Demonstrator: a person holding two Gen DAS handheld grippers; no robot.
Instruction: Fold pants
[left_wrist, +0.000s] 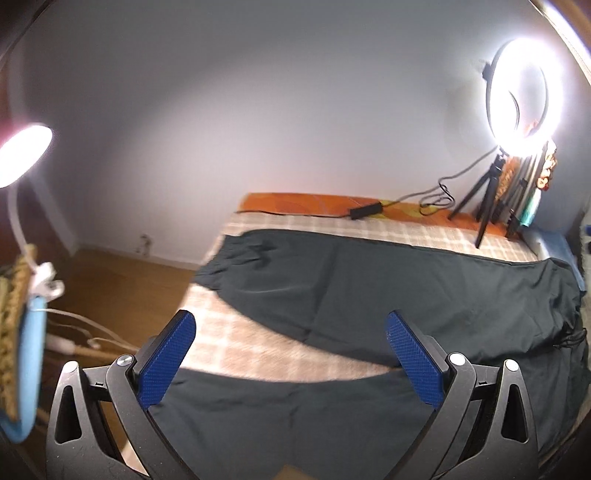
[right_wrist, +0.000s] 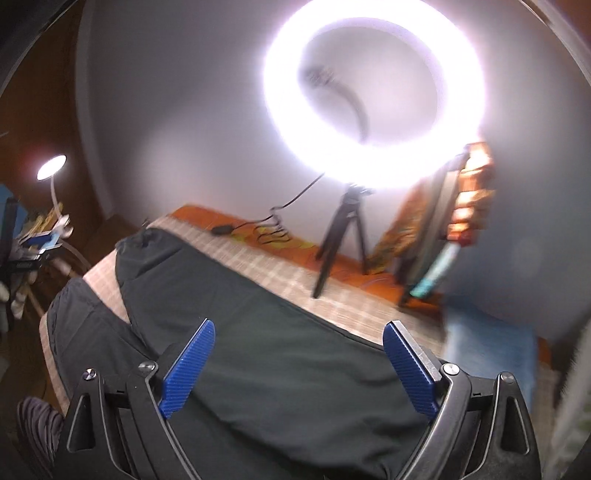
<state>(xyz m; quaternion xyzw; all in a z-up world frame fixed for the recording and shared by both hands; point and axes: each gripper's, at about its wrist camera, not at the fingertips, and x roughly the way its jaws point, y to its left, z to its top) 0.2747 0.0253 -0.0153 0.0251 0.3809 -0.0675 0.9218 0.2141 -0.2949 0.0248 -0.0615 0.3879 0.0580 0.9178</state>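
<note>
Both grippers hang with jaws spread and nothing between them: the left gripper (left_wrist: 290, 356) and right gripper (right_wrist: 299, 363) over dark pants (left_wrist: 369, 295) spread flat, legs apart, on a checked bed cover (left_wrist: 240, 343). Beyond lies an orange strip (left_wrist: 295, 203) with a black cable (left_wrist: 436, 195) and a lit ring light (left_wrist: 524, 88) on its tripod (left_wrist: 487, 192), against a pale wall (left_wrist: 258, 110). Left of the bed, wooden floor (left_wrist: 129, 280) and a small lamp (left_wrist: 22, 155).
</note>
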